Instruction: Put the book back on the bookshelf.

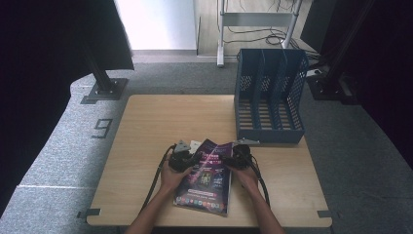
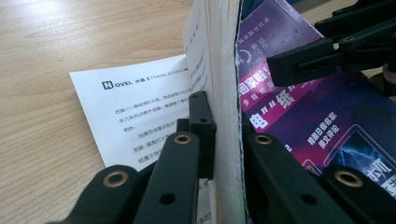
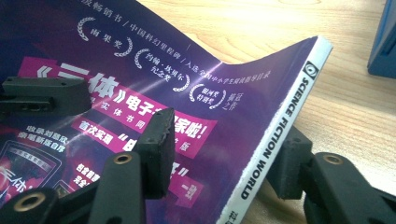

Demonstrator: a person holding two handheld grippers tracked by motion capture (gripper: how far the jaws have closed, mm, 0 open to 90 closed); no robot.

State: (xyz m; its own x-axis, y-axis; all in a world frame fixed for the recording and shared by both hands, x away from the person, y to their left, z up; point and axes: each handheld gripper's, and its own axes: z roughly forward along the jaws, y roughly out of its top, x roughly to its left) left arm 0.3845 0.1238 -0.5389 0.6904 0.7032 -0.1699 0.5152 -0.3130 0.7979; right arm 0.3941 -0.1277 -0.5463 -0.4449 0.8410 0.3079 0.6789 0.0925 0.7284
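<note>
Left gripper [image 1: 181,159] clamped on magazine [image 1: 207,178] page edge, jaws pressed against the paper block. Right gripper [image 1: 238,157] pinching the spine side at 3 o'clock. Magazine lifted at its far end, near table [image 1: 146,126] front edge. Loose white page [image 2: 135,116] flat beneath. Blue rack [image 1: 269,97] at 1 o'clock.

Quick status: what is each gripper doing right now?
Left gripper: shut on the magazine, at its page edge.
Right gripper: shut on the magazine, at its spine.
</note>
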